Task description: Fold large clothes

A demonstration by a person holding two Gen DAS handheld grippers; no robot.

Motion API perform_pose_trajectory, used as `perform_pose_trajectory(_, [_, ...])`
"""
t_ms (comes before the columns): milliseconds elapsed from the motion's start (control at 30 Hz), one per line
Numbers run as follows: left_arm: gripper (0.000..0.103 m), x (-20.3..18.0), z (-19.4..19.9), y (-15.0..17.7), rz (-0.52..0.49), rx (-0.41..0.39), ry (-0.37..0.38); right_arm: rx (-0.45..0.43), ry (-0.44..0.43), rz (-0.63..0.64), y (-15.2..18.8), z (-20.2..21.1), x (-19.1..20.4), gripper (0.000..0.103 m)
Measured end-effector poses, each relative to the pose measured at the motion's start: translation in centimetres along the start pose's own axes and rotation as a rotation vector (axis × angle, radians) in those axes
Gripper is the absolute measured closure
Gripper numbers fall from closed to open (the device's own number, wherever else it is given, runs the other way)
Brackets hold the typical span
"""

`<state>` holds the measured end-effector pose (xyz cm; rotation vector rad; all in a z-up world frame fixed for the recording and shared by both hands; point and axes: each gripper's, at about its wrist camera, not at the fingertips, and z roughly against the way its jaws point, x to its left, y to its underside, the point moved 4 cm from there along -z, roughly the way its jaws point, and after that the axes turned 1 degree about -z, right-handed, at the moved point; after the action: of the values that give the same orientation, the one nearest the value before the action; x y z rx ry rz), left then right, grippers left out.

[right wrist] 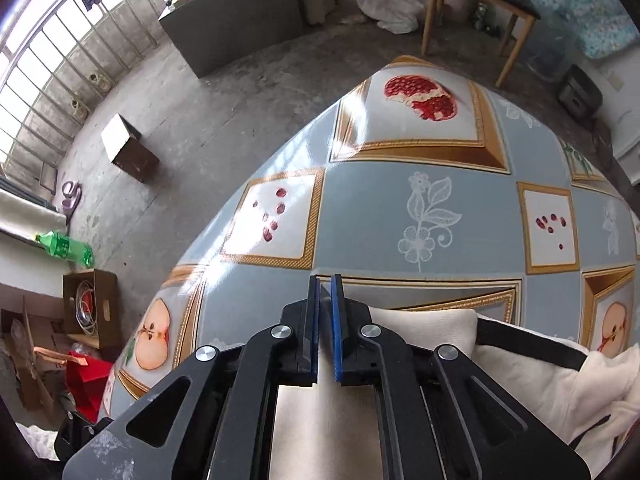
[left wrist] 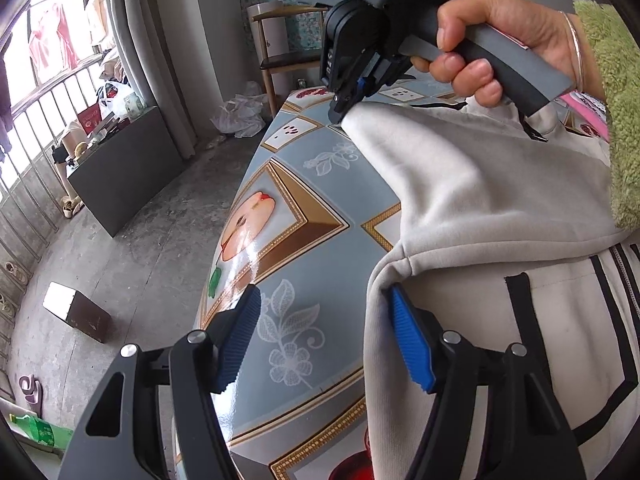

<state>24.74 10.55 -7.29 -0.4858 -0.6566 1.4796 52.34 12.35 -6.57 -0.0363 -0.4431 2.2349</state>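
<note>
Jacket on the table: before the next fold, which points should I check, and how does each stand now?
1. Right claw shut on the sleeve end: ok.
2. Left claw open: ok.
3. Left claw gripping the jacket: not ok, the pads do not press the cloth.
4. Table bare ahead of the sleeve: ok.
5. Zipper closed: cannot tell.
</note>
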Motion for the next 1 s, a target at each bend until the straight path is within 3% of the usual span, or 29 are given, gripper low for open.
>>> perform_pose_trajectory(67, [0.039, 0.3, 0.3, 0.1, 0.005, 0.0, 0.028, -0.056, -0.006, -0.032, -0.5, 2.2, -0.7, 0.084])
perform_pose_trajectory(133, [0.039, 1.0, 1.1, 0.2, 0.01, -0.006, 0.063, -0.144, -0.026, -0.075, -0.3, 6.3, -1.9, 0.066])
perform_pose_trajectory(200, [0.039, 1.8, 2.6, 0.1, 0.027, -0.04, 0.105, -0.242, -0.039, -0.096, 0.9, 11.0, -3.3, 0.059])
perform_pose_trajectory(300, [0.039, 2.7, 5.2, -1.1, 0.059, -0.113, 0.187, -0.36, 0.003, -0.15, 5.4, 17.9, -6.4, 0.05])
perform_pose_trajectory(433, [0.039, 2.0, 6.1, -4.7, 0.062, -0.151, 0.276, -0.383, 0.114, -0.285, 14.4, 22.9, -11.9, 0.044])
perform_pose_trajectory(500, [0.041, 1.0, 5.4, -6.9, 0.05, -0.141, 0.287, -0.35, 0.16, -0.38, 19.4, 23.1, -14.6, 0.044])
perform_pose_trajectory(567, [0.051, -0.4, 4.2, -8.4, 0.018, -0.126, 0.286, -0.31, 0.214, -0.467, 24.0, 22.1, -17.1, 0.044])
perform_pose_trajectory(700, [0.066, -2.6, 1.0, -9.2, -0.016, -0.054, 0.271, -0.23, 0.212, -0.659, 31.9, 18.8, -21.7, 0.045])
perform_pose_trajectory(833, [0.075, -3.5, -0.8, -7.5, -0.027, 0.017, 0.246, -0.193, 0.188, -0.749, 35.3, 16.3, -24.0, 0.052])
perform_pose_trajectory(967, [0.076, -3.2, -1.7, -5.9, -0.007, 0.058, 0.208, -0.192, 0.172, -0.74, 35.6, 14.8, -24.6, 0.053])
perform_pose_trajectory(1000, [0.076, -3.1, -1.8, -5.7, -0.001, 0.066, 0.195, -0.185, 0.172, -0.734, 35.7, 14.4, -24.5, 0.058])
